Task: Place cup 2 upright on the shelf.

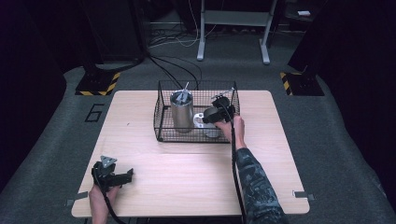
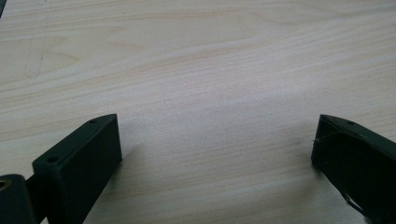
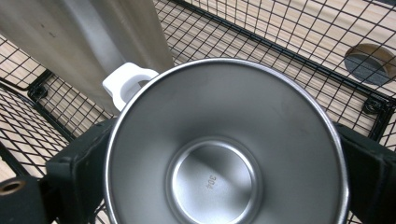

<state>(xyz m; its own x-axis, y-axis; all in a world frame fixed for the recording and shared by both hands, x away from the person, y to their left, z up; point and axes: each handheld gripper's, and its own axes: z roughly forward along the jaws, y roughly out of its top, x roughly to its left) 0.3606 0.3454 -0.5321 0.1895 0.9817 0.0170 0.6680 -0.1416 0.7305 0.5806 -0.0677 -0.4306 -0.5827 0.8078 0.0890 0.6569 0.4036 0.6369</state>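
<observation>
- The right gripper [image 1: 215,113] reaches forward over the near edge of the black wire basket [image 1: 161,116], with the person's patterned sleeve [image 1: 254,184] stretched up from the bottom of the high view.
- In the right gripper view its fingers [image 3: 77,168] sit on either side of a steel cup [image 3: 224,144], pressed to the wall at left and right: they are clamped on the cup.
- The steel cup stands upright inside the basket, mouth open to the camera, its white handle [image 3: 128,81] turned towards a tall steel tumbler [image 3: 93,42].
- The tumbler [image 1: 181,112] stands just beside the cup in the left half of the basket, with a lid on top.
- The left gripper [image 1: 113,174] lies low at the near left corner of the surface [image 1: 187,172], held in the person's hand [image 1: 99,198], its grey three-cornered plate on top.
- In the left gripper view its fingers [image 2: 79,161] stand wide apart with bare pale wood between them.
- The surface is light wood, and the basket sits at its far middle.
- Beyond it lies grey carpet, with black cables [image 1: 173,65], a metal frame's legs [image 1: 201,32] and yellow-black striped floor plates [image 1: 98,84]; dark curtains close both sides.
</observation>
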